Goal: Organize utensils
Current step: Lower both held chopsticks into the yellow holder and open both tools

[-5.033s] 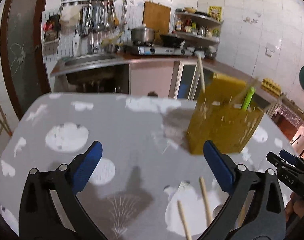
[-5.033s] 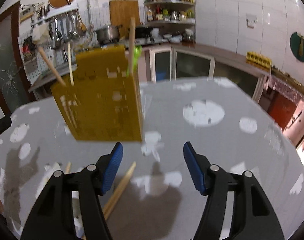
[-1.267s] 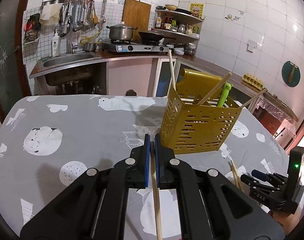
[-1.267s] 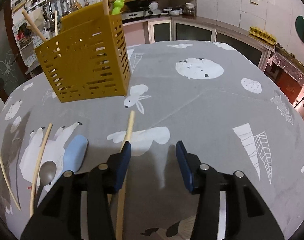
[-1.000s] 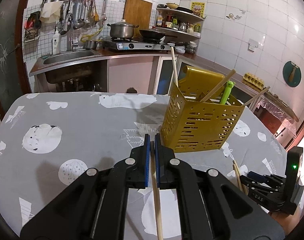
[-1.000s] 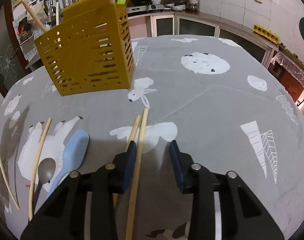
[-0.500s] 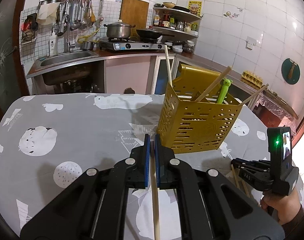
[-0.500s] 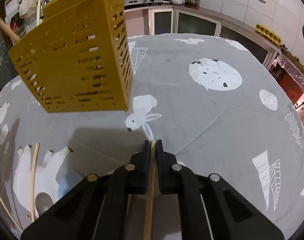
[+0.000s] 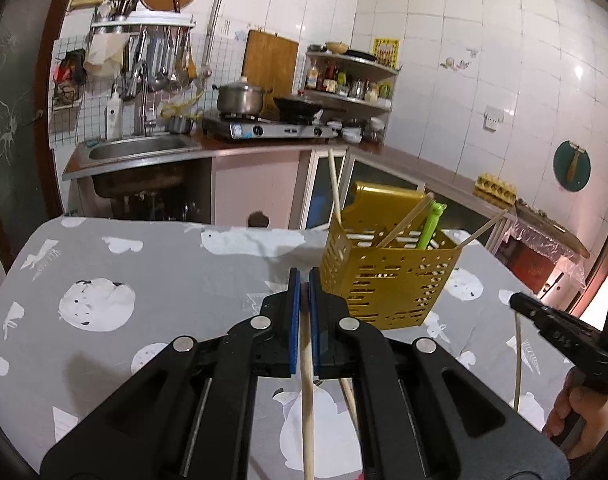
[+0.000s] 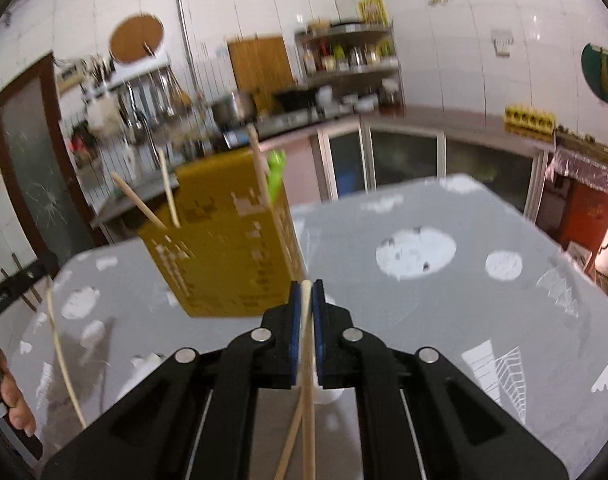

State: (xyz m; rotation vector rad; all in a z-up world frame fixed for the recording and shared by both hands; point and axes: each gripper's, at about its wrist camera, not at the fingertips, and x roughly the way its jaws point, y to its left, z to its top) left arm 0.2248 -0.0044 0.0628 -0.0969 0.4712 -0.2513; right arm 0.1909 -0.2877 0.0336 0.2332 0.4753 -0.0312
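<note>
**Both tools gripping chopsticks, holder waiting ahead**

The left tool (image 9: 304,292) is clenching a chopstick (image 9: 307,380) between its blue pads, the stick running back toward the camera over the grey patterned surface (image 9: 144,264). The right tool (image 10: 305,300) is likewise clamping a chopstick (image 10: 306,360); a second thin stick is crossing just beneath it, and with the blur in that view it is hard to say whether that one is also pinched or merely lying below.

The yellow slotted holder (image 9: 388,284) is standing on the surface just beyond and to the right of the left tool's tips, and in the right wrist view (image 10: 224,248) it is sitting far-left of the right tool. It is already carrying several chopsticks and a green utensil (image 9: 430,226) leaning out of its open top. From the left view, the right tool (image 9: 522,305) is showing at the right edge, held by a hand (image 9: 580,408), with a pale stick hanging from its tip.

The step in hand appears to be carrying picked-up sticks to the holder. The next move is likely calling for each tool to be raised above the holder's rim, the stick tipped toward upright, its lower end guided into the opening clear of the sticks already leaning there, and only then let go.
</note>
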